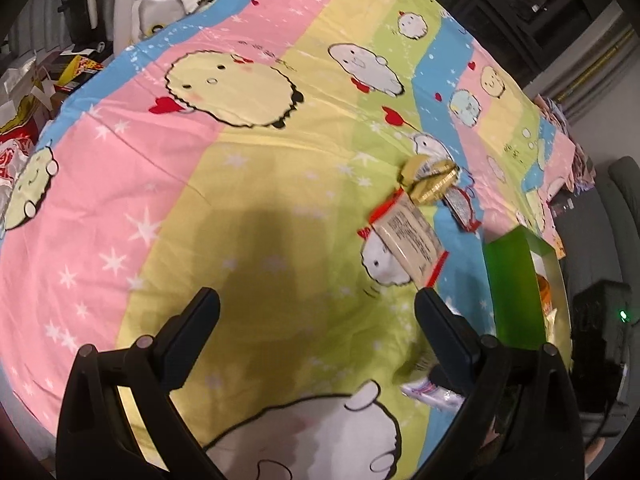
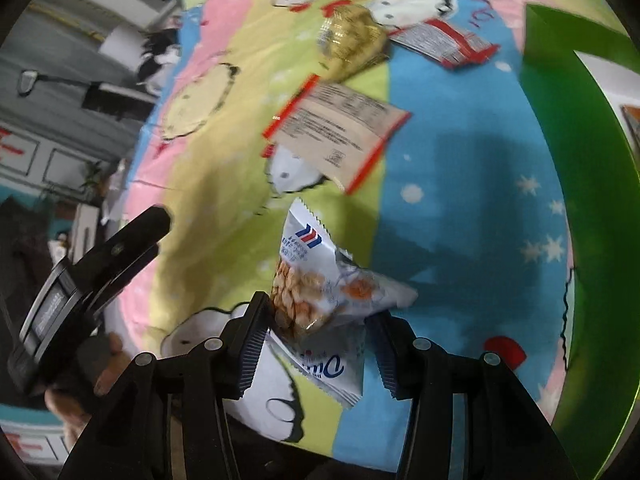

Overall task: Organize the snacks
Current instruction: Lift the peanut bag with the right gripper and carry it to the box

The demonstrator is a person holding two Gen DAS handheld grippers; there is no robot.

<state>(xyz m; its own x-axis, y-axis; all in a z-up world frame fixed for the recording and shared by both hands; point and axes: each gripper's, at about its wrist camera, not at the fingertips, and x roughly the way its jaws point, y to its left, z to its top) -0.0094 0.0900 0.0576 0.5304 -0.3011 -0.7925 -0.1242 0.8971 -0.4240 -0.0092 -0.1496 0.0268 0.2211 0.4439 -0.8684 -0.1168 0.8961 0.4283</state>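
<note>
My right gripper [image 2: 316,312] is shut on a white snack packet [image 2: 320,280] with peanuts printed on it and holds it above the cloth. On the cartoon-print cloth [image 2: 460,184] lie a beige packet with red ends [image 2: 340,128], a gold-wrapped snack [image 2: 352,40] and a red-and-white packet [image 2: 444,44]. A green box [image 2: 580,184] stands at the right. My left gripper [image 1: 316,304] is open and empty above the cloth [image 1: 200,200]. In the left wrist view the beige packet [image 1: 408,236], the gold snack [image 1: 430,182] and the green box [image 1: 516,288] lie ahead to the right.
The left gripper's body [image 2: 92,280] shows at the left of the right wrist view. A bit of the white packet [image 1: 432,392] shows beside the left gripper's right finger. The green box holds orange packets [image 1: 546,292]. Clutter and bags [image 1: 24,112] sit beyond the cloth's left edge.
</note>
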